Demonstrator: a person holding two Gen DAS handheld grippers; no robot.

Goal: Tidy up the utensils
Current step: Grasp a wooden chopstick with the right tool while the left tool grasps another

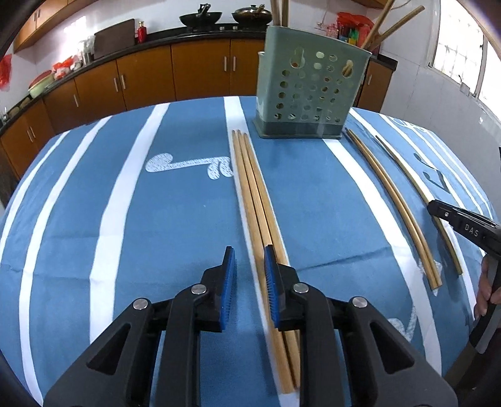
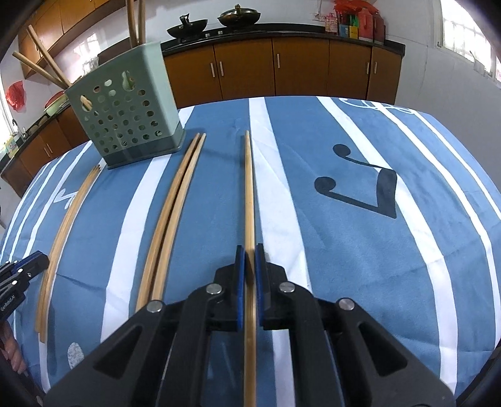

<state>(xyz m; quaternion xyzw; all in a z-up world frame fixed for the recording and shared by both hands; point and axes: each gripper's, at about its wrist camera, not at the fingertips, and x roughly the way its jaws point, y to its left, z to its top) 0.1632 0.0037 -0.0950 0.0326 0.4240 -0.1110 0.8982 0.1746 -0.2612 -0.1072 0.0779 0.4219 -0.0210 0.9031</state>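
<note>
A green perforated holder (image 1: 313, 90) (image 2: 125, 125) stands at the far side of the table with several wooden chopsticks sticking out of it. Three chopsticks (image 1: 253, 188) (image 2: 65, 225) lie side by side on the cloth. My left gripper (image 1: 249, 260) is open just above them, its right finger over the bundle and only cloth between the pads. A pair of chopsticks (image 1: 394, 200) (image 2: 175, 213) lies further right. My right gripper (image 2: 249, 250) is shut on a single chopstick (image 2: 248, 188) (image 1: 407, 175), which runs forward along the table between its blue pads.
A blue cloth with white stripes (image 1: 94, 219) (image 2: 344, 250) covers the table. Behind it run brown cabinets (image 1: 200, 72) and a dark counter with two woks (image 2: 188, 26). A hand (image 1: 485, 288) holds the right gripper at the left wrist view's right edge.
</note>
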